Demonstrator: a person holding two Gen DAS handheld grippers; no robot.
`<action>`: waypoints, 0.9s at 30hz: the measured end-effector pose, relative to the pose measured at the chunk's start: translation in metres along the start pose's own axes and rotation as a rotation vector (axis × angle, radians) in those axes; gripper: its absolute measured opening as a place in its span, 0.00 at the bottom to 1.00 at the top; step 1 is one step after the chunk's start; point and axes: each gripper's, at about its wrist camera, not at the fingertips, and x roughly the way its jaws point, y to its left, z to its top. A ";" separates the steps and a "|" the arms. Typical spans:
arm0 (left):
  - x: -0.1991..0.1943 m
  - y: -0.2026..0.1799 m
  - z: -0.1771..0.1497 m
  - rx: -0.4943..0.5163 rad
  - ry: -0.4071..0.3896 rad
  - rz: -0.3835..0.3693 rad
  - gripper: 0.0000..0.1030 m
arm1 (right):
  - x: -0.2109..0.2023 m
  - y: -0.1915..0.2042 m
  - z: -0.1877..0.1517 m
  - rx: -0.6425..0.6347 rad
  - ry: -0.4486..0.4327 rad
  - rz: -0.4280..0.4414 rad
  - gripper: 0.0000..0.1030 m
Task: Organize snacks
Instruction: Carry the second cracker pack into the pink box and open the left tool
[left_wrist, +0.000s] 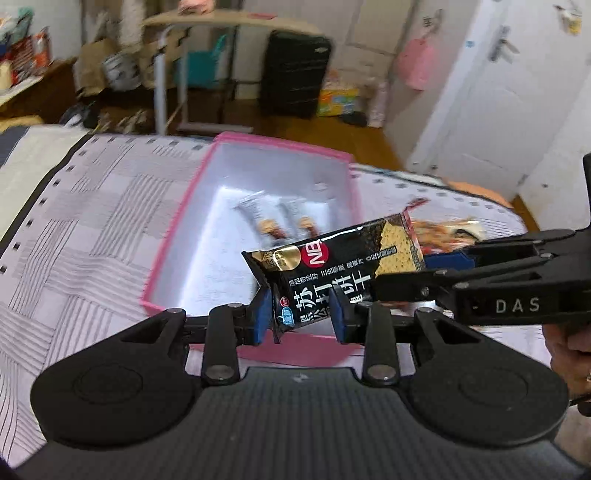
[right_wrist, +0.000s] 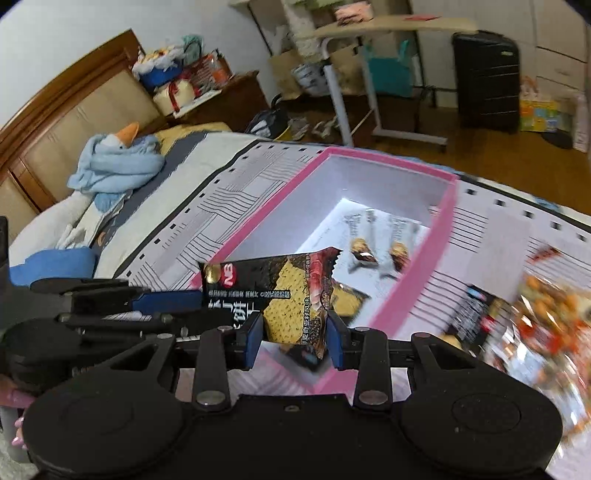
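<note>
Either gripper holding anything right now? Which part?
Both hold the same black cracker packet: left gripper straddles its lower crimped end, right gripper the opposite end. Whether the jaws are fully clamped can't be told.

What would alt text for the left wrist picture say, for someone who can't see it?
Two handheld grippers, the left gripper and the right gripper, hold one black cracker packet above an open pink box on a patterned bedspread. Two small snack bars lie inside the box.

Black hand-held gripper (left_wrist: 301, 319) with blue pads (left_wrist: 261, 317), silver screws, white "DAS" lettering.
</note>
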 end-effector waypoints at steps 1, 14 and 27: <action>0.007 0.006 0.001 0.000 0.007 0.014 0.30 | 0.012 -0.001 0.005 -0.013 0.011 0.005 0.41; 0.084 0.054 0.020 -0.025 0.181 0.125 0.30 | 0.100 -0.012 0.029 -0.085 0.089 0.073 0.42; 0.051 0.025 0.013 0.031 0.111 0.211 0.48 | 0.002 -0.010 0.005 -0.069 -0.031 -0.078 0.49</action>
